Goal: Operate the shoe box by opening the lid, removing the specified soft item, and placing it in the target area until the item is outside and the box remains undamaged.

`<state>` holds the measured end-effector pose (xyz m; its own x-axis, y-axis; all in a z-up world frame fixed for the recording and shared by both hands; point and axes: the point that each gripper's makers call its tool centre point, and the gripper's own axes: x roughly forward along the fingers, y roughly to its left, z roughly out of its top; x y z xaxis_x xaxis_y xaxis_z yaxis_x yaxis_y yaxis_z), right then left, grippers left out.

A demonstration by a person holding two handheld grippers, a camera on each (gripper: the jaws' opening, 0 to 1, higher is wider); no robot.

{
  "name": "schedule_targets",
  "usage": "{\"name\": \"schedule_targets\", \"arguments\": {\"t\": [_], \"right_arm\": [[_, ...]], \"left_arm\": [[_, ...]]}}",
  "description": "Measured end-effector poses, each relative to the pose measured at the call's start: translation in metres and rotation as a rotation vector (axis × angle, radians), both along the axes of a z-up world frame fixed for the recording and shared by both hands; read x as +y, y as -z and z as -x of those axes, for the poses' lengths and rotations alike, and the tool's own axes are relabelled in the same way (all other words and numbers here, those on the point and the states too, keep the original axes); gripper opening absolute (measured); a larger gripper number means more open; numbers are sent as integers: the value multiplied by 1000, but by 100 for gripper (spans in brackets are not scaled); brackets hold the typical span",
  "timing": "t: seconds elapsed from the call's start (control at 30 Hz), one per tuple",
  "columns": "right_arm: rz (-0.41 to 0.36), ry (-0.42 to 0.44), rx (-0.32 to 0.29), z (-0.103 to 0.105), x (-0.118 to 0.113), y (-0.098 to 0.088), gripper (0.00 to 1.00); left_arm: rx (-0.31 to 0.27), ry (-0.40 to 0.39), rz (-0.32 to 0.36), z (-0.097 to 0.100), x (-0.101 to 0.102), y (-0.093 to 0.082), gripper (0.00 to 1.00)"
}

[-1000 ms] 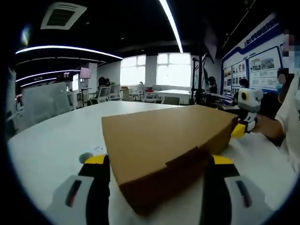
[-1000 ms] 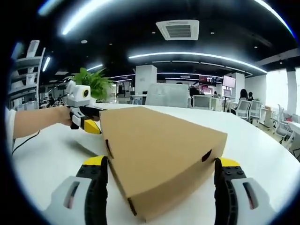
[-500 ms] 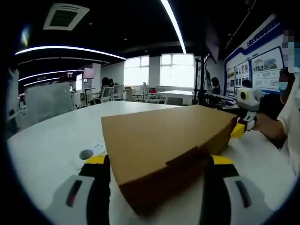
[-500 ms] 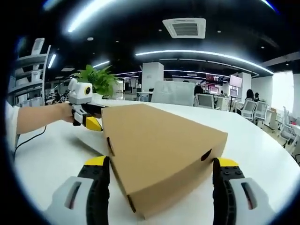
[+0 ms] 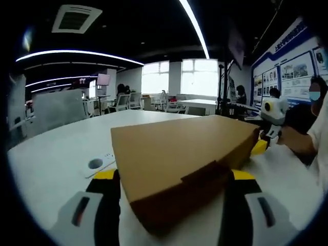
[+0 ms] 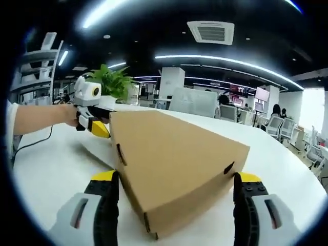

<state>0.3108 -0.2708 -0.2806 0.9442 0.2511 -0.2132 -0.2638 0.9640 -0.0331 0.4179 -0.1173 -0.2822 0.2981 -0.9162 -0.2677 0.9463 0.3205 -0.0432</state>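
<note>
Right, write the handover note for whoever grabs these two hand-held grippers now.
Left hand-held gripper: open, jaws straddling one corner of the closed brown cardboard shoe box.
Right hand-held gripper: open, jaws straddling the opposite corner.
The box sits on the white round table, lid down.
Done: both grippers positioned at the box.
Left: open the lid, take the soft item out, place it in the target area.

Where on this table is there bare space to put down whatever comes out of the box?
Bare white table lies left of the shoe box, up to the small remote-like item. More lies beyond the box's far right edge. It is crowded at both box corners, where the grippers straddle them.
</note>
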Motion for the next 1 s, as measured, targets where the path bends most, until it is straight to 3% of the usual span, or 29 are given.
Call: {"name": "schedule_targets", "arguments": {"t": [0.1,0.2,1.0], "right_arm": [[-73,0,-11,-3,-5,-4,96],[-26,9,-13,-8,-2,0,98],[-46,-71,-24,1,-4,-4,94]], "left_arm": [[10,-13,-19,2,0,0,88],[16,-27,-34,2,0,0,88],[24,-88,-34,16,8,0,85]]}}
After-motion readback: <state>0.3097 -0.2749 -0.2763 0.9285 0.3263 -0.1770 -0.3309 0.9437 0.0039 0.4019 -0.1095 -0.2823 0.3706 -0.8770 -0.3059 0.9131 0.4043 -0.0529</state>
